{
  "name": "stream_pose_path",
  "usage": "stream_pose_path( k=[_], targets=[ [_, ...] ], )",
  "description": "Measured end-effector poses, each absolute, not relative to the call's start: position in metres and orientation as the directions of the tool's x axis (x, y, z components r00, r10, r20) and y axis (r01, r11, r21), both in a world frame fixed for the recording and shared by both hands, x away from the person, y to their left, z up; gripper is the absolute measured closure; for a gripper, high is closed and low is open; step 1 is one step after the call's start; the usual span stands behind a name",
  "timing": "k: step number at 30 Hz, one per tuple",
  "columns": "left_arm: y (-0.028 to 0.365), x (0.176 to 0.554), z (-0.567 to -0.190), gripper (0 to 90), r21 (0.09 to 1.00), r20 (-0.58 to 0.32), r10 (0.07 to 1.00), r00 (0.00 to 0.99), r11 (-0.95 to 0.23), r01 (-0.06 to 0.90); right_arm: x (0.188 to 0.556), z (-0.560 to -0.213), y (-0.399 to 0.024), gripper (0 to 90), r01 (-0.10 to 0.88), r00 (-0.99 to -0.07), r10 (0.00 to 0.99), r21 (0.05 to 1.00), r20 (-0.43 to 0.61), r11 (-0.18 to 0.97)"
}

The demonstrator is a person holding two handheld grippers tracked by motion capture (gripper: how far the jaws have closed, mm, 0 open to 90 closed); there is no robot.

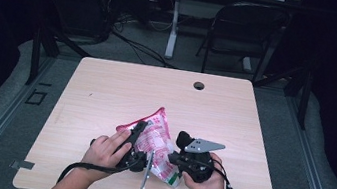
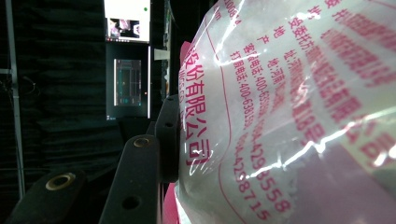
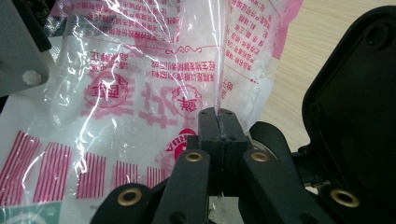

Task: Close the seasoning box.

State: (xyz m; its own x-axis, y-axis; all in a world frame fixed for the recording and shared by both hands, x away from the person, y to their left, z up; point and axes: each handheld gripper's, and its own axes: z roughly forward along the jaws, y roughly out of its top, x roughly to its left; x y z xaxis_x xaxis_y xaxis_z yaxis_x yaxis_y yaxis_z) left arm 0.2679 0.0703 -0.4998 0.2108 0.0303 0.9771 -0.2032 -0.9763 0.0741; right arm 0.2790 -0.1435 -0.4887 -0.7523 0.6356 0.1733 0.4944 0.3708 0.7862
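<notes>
Plastic bag (image 1: 155, 140) of white powder, pink-printed, sits at the table's (image 1: 106, 90) near middle — your left gripper (image 2: 170, 140) clamps its left side, your right gripper (image 3: 218, 126) pinches its film, jaws together.

Bag (image 1: 155, 143): thin clear plastic film, glossy, creased, sharp white glare streaks; pink and red print, white powdery fill showing through. Tabletop (image 1: 122, 87): pale wood-grain laminate, smooth, matt. Right hand-held gripper (image 3: 218, 126): black matt plastic jaws, brass-coloured metal rivets. Left hand-held gripper (image 2: 159, 154): same matt black finish. Grey plate (image 1: 207, 146): flat, dull.
</notes>
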Motion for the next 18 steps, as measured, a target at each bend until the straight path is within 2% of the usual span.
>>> stream_pose_path(
  k=[18],
  targets=[
    [0.0687,0.2671,-0.4986,63.8,0.063,0.98,0.021,0.199,-0.976,-0.207,0.2796,-0.4909,-0.1431,90.0,0.498,-0.75,0.637,0.786,0.178,0.366]
  ],
)
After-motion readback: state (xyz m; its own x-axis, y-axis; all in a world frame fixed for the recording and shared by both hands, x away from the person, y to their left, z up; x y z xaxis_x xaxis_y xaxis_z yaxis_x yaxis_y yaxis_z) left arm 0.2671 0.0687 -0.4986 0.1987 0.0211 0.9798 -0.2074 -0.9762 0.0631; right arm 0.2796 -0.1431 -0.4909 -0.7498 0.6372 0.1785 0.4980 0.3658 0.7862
